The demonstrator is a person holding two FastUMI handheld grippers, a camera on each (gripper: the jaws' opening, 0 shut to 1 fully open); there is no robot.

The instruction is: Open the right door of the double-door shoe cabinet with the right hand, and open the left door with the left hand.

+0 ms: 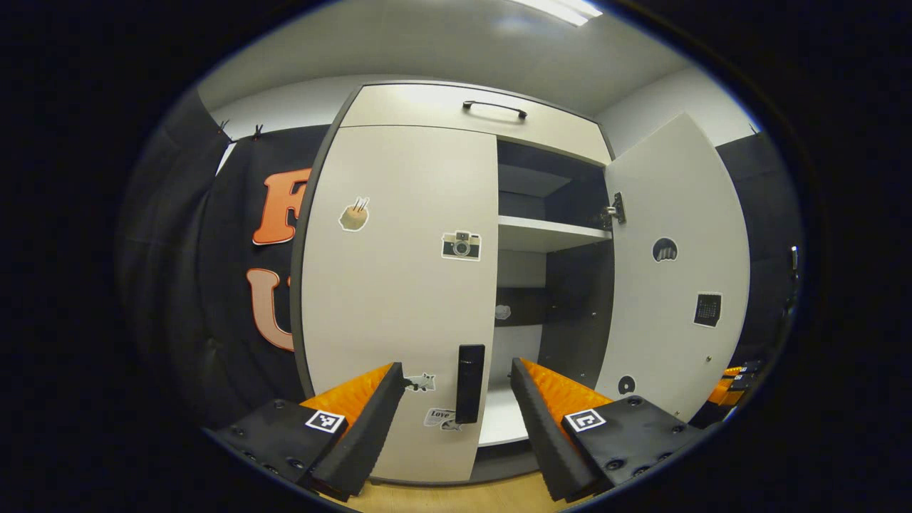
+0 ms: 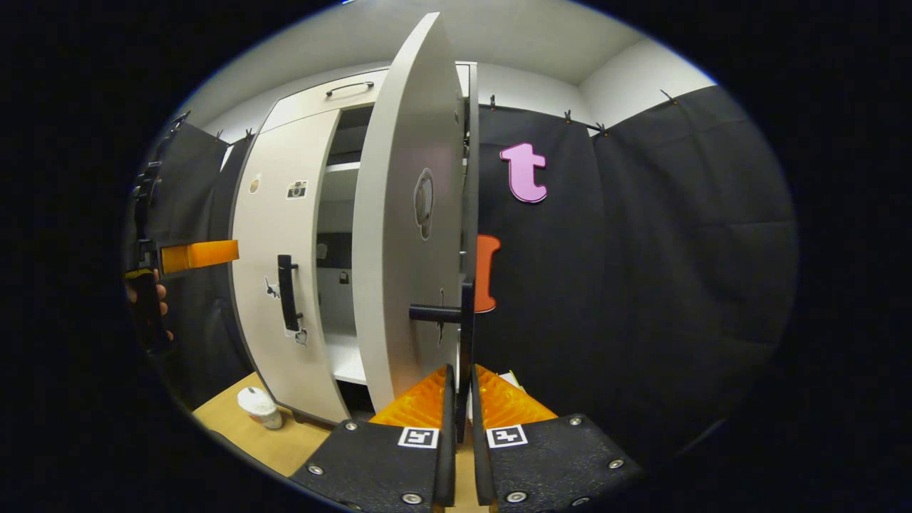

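A white double-door shoe cabinet stands before me. Its left door is closed, with a dark upright handle near its inner edge. My left gripper is open, its fingers on either side of that handle and a little short of it. The right door stands swung wide open. In the right gripper view, this door is seen nearly edge-on, and my right gripper is shut on its dark handle. The left gripper appears far left, held by a hand.
Inside the cabinet are white shelves and dark walls. A drawer with a dark bar handle tops the cabinet. A white cup lies on the wooden floor near the cabinet's foot. Black cloth walls surround both sides.
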